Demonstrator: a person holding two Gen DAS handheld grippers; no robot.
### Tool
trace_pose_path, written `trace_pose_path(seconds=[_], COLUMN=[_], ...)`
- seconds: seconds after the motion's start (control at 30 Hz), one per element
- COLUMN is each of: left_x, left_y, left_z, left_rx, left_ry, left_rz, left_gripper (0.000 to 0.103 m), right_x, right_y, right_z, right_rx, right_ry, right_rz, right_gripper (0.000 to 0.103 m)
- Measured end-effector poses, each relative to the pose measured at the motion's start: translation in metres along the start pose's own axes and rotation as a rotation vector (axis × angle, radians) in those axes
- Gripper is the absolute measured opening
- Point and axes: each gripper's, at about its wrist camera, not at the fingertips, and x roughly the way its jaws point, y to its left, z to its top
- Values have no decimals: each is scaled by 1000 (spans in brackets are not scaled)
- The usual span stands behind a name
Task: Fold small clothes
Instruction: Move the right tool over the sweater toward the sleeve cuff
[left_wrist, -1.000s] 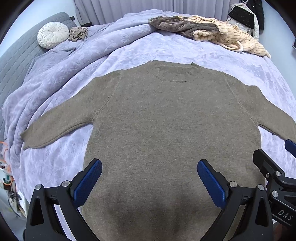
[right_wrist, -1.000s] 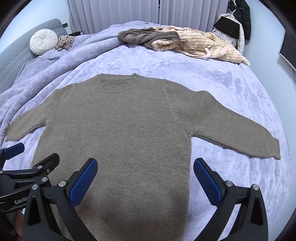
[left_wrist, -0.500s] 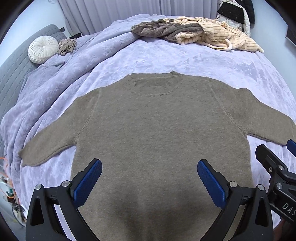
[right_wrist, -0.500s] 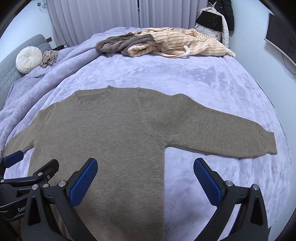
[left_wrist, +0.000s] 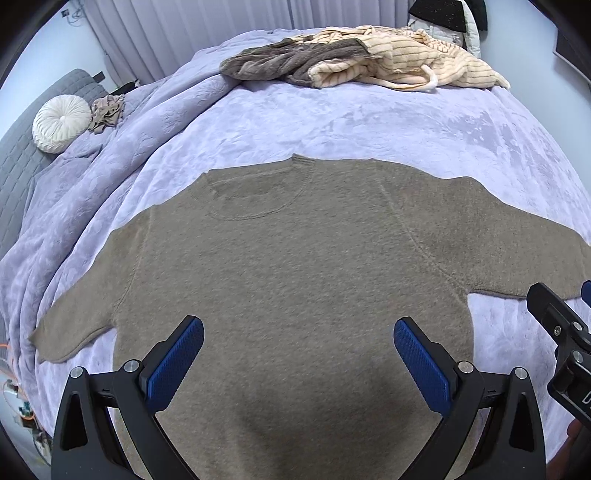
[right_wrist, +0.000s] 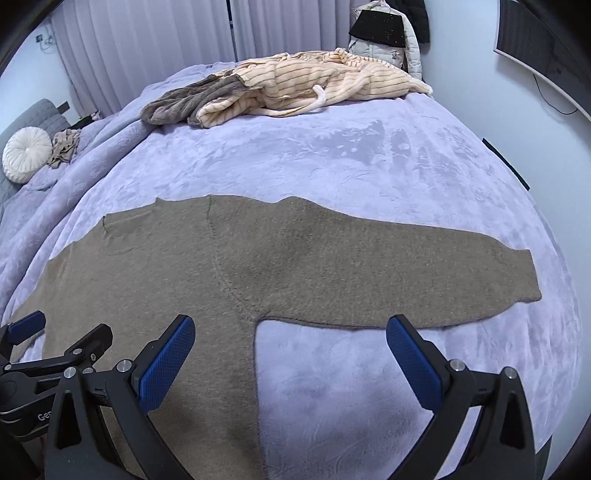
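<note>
An olive-brown knit sweater (left_wrist: 295, 266) lies flat and face up on the lilac bed cover, sleeves spread out to both sides. My left gripper (left_wrist: 297, 363) is open and empty, above the sweater's lower body. My right gripper (right_wrist: 290, 363) is open and empty, above the lower right side seam, below the right sleeve (right_wrist: 406, 269). The sleeve's cuff (right_wrist: 524, 273) lies at the far right. The left sleeve's cuff (left_wrist: 51, 343) lies at the left edge of the bed. Each gripper shows at the edge of the other's view.
A heap of clothes lies at the far end of the bed: a cream striped garment (right_wrist: 332, 85) and a grey-brown fleece (right_wrist: 184, 103). A round white cushion (left_wrist: 61, 123) and a small beige garment (left_wrist: 107, 112) sit at the far left. The lilac cover (right_wrist: 332, 158) stretches between sweater and heap.
Both views have swung to the right across the sweater. The right gripper now looks at the right sleeve and side seam instead of the body. Both grippers stay open.
</note>
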Motion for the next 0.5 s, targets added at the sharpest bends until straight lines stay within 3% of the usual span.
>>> trace_pose_path(seconds=[0.5], left_x=[27], left_y=[-74], left_z=[25], left_rx=[87], left_ry=[36], left_rz=[-34], left_gripper=[103], right_x=[29], right_y=[-83], right_z=[8], right_rx=[109], right_ry=[22], right_rz=[-85], right_gripper=[103])
